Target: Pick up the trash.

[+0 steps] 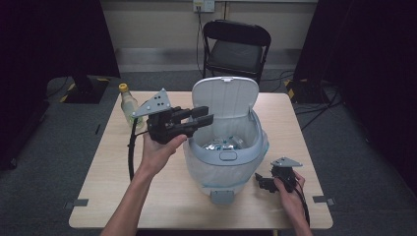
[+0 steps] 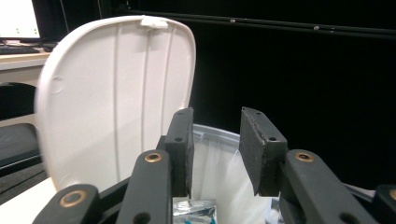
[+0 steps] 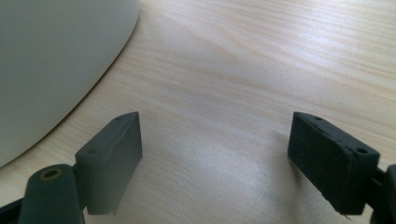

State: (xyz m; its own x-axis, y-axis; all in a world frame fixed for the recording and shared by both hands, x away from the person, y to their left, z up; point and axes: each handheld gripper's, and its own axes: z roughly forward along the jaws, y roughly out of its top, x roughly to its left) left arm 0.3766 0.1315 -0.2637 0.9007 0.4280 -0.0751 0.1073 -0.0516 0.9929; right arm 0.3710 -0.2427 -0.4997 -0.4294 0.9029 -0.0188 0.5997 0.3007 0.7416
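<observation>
A white pedal bin (image 1: 216, 172) stands mid-table with its lid (image 1: 225, 98) raised and a clear liner inside. Crumpled wrappers (image 1: 223, 144) lie in it. My left gripper (image 1: 202, 115) is held in the air over the bin's left rim and points right, open, with nothing between its jaws. The left gripper view looks past that gripper (image 2: 215, 140) at the lid (image 2: 112, 93), the liner (image 2: 219, 168) and a wrapper (image 2: 194, 210) below. My right gripper (image 1: 261, 182) rests low on the table to the right of the bin. It is wide open (image 3: 215, 154) over bare wood, with the bin wall (image 3: 51, 60) beside it.
A clear bottle (image 1: 128, 103) with a yellow cap stands at the table's back left. The bin's grey pedal (image 1: 222, 196) sticks out toward the front edge. A black folding chair (image 1: 236, 46) stands behind the table. Bare tabletop (image 1: 113, 182) lies to the left.
</observation>
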